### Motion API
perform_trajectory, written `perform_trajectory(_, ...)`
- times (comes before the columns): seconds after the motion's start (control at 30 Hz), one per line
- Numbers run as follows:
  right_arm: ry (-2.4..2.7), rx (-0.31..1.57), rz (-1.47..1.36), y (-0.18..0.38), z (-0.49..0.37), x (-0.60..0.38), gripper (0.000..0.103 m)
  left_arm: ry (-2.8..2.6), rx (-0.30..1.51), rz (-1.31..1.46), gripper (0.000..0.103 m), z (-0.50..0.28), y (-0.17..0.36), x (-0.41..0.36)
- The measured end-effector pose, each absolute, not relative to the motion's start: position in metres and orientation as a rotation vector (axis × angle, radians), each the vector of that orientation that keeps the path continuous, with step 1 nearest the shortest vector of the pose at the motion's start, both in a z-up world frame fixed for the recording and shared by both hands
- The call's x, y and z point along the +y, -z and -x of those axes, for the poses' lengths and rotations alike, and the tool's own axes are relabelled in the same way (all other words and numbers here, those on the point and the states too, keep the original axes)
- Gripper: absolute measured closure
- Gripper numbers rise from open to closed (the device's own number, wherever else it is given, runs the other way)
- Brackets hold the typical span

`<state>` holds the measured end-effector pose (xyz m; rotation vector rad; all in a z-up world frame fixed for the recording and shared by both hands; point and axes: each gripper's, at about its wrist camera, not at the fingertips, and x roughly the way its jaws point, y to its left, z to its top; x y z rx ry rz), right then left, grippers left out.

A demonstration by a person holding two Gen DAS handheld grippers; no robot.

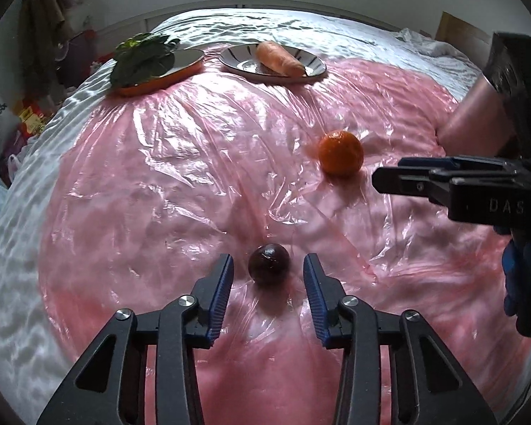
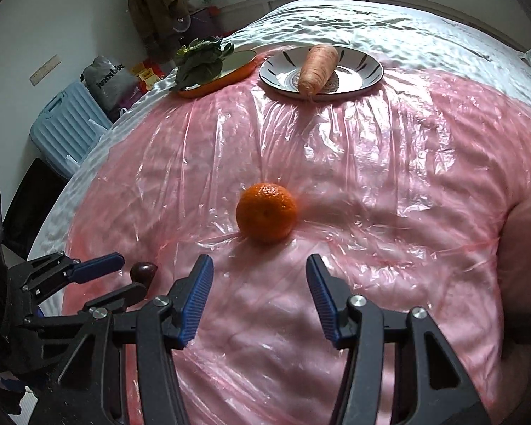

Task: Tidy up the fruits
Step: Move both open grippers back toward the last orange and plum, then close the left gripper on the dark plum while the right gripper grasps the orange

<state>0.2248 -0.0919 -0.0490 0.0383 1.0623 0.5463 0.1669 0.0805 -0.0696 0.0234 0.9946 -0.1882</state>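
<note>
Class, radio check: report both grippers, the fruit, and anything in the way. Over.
Left gripper open, jaws either side of the dark plum, not closed. Right gripper open, short of the orange. Nothing in the way on the pink plastic sheet.

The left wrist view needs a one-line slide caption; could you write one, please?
Open left gripper straddles a dark fruit on pink plastic; tangerine lies beyond.

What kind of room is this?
Probably a bedroom: the food sits on a bed covered with pink plastic sheet, a blue suitcase stands on the floor, and clothes hang on the wall.
</note>
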Motion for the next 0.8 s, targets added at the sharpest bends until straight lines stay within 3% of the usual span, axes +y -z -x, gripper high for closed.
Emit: perform_trajectory(0.8,-0.532,1.050,-0.041,0.056,-0.252,-0.073,0.010,0.237,0.994,-0.250,0.081,-0.172,0.085,0.062)
